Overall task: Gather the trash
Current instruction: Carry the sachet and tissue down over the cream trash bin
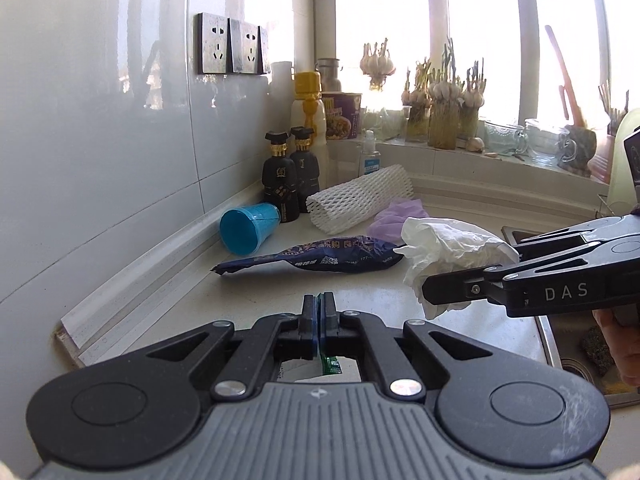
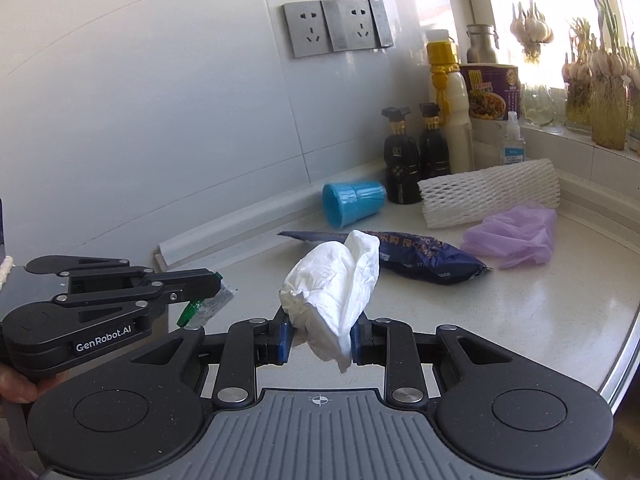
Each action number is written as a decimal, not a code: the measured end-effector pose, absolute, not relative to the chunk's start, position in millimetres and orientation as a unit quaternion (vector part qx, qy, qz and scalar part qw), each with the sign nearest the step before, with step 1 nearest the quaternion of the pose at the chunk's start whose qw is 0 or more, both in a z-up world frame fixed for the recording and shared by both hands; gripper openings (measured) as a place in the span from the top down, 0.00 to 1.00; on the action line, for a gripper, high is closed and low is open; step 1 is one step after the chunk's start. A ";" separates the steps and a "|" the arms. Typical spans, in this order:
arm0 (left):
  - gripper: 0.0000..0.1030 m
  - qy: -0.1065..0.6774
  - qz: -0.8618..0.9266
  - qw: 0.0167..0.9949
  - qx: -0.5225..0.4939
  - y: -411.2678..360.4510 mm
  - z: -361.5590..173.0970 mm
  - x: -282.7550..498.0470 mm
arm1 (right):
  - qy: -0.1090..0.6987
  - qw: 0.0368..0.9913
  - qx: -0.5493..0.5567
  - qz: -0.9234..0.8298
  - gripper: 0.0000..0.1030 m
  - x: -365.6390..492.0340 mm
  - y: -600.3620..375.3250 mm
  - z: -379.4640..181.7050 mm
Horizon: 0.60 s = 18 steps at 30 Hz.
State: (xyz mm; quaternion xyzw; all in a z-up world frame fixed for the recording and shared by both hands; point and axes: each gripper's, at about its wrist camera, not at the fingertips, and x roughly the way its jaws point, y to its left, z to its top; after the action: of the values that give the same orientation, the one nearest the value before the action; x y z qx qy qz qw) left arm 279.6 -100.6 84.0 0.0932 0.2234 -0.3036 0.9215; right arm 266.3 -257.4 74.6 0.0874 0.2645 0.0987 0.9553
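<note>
My left gripper (image 1: 319, 312) is shut on a small green and white wrapper (image 1: 331, 365), which hangs below the jaws; it also shows in the right wrist view (image 2: 208, 300). My right gripper (image 2: 320, 340) is shut on a crumpled white tissue (image 2: 334, 284), held above the counter; in the left wrist view the tissue (image 1: 448, 252) sits at that gripper's tips (image 1: 444, 284). On the counter lie a dark blue snack bag (image 1: 316, 258), a blue cup (image 1: 248, 226) on its side, a white foam net sleeve (image 1: 360, 196) and a purple plastic bag (image 2: 516, 234).
Two black bottles (image 1: 290, 174), a white bottle with yellow cap (image 1: 309, 112), an instant noodle cup (image 1: 342, 114) and a small sanitizer bottle (image 1: 370, 156) stand in the back corner. Garlic jars (image 1: 444, 120) line the windowsill. A sink (image 1: 580, 344) lies at the right.
</note>
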 end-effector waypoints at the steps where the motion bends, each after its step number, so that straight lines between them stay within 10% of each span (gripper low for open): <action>1: 0.99 0.223 -0.302 0.922 0.094 -98.7 84.6 275.9 | 0.264 0.955 0.085 0.102 0.75 262.9 -253.7 76.0; 18: 0.99 0.237 -0.258 0.933 0.076 -41.6 73.0 208.1 | 0.274 0.943 0.057 0.179 0.75 202.0 -175.0 70.6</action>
State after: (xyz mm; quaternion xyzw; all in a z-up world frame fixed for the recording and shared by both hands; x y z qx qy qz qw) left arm 208.1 -41.6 73.0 0.0765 0.2373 -0.2578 0.9335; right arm 202.0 -175.0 70.6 0.0570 0.2745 0.1792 0.9430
